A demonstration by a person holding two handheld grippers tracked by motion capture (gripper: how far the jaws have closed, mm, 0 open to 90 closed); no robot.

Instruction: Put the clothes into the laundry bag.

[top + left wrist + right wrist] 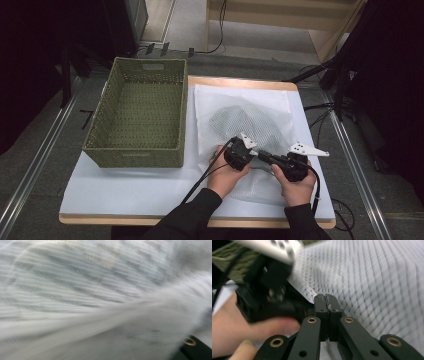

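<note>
A white mesh laundry bag (240, 117) lies flat on the right half of the white tabletop (125, 192), with a grey garment (250, 125) visible through its netting. Beside it, on the left half, stands a green woven basket (137, 112), touching or nearly touching the bag's left edge. Both hands work at the bag's near edge. The left tongs (259, 155), held in the left hand (227, 175), point toward the right tongs (265, 158), held in the right hand (296, 187), so that the two tips meet just above the mesh. In the right gripper view the right tongs (327, 302) stand together, pinched on what appears to be a narrow white strip at the bag's edge (305, 291), with the left hand (242, 332) close by. The left gripper view is blurred; mesh (87, 285) lies pressed close to its camera, and the left tongs read as closed, though on what cannot be told.
</note>
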